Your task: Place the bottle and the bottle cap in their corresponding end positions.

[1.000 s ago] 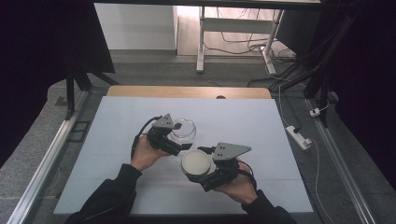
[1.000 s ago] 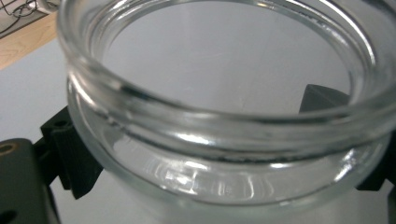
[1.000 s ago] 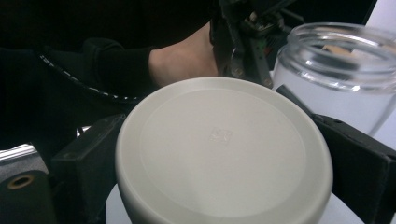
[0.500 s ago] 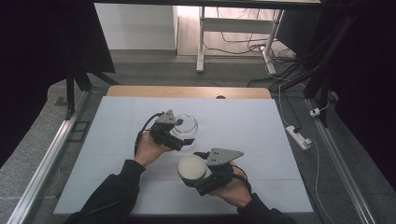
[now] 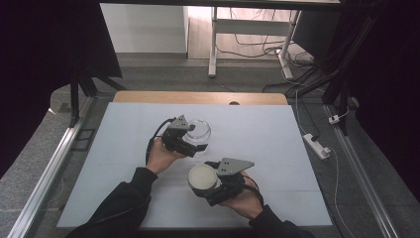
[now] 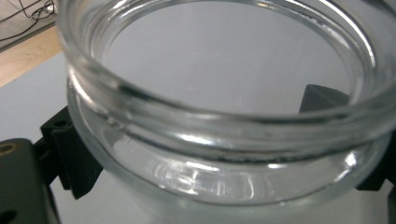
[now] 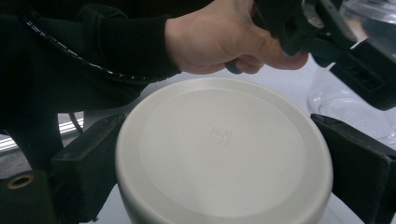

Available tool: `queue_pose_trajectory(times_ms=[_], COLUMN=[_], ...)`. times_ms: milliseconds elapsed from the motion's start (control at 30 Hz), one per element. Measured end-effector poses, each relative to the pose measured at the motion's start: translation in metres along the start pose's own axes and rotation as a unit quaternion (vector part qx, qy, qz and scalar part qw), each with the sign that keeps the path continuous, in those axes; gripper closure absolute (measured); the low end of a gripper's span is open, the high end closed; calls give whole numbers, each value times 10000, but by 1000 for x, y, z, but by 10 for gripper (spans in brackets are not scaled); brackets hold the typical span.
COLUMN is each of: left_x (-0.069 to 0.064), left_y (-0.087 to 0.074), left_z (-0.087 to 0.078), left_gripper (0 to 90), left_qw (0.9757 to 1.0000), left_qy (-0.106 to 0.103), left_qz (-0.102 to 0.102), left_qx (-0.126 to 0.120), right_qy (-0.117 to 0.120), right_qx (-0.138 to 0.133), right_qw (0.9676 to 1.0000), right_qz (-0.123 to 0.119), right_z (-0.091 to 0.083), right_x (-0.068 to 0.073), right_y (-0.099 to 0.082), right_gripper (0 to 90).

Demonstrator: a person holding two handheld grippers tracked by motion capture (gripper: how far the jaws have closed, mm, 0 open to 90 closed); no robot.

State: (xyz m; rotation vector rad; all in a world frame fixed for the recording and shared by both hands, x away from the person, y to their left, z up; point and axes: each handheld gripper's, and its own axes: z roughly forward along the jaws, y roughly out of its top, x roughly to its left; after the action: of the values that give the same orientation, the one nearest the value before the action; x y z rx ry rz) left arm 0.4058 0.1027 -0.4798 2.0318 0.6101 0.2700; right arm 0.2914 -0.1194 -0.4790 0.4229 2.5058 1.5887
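The left hand-held gripper (image 5: 198, 144) pinches a glass jar (image 6: 224, 116) by its body just under the rim, one jaw each side; the jar stands open-mouthed on the counter (image 5: 277, 144). Glass is stiff, slick and breakable — squeeze gently below the lip, never on the rim. The right hand-held gripper (image 5: 205, 184) clamps a white lid (image 7: 224, 149) across its edge, held near the jar — light, rigid, smooth-sided, probably prone to tilt.

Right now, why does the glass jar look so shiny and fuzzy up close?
In the left gripper view the glass jar sits very near the lens, so its rim blurs and white glints streak its wall; in the high view the jar looks small and sharper.
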Motion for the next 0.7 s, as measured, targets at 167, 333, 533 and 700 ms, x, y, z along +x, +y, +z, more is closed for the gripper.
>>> queue_pose_trajectory(times_ms=[167, 333, 533, 700], left_x=[3, 8, 12, 15], left_y=[-3, -7, -11, -16], left_z=[7, 14, 20, 25], left_gripper=[73, 73, 73, 73], left_qw=[10000, 10000, 9998, 9997], left_qy=[44, 41, 107, 146], left_qz=[-5, -37, -65, -95], left_qx=[43, 82, 128, 175], right_qy=[-15, -24, -53, -88], right_qx=[120, 224, 361, 472], right_qw=[9999, 9997, 9993, 9987], right_qz=[-5, 14, 92, 144], right_z=[9, 18, 29, 36], right_x=[-2, -5, -11, -15], right_y=[-6, -12, -21, -27], right_gripper=[75, 75, 75, 75])
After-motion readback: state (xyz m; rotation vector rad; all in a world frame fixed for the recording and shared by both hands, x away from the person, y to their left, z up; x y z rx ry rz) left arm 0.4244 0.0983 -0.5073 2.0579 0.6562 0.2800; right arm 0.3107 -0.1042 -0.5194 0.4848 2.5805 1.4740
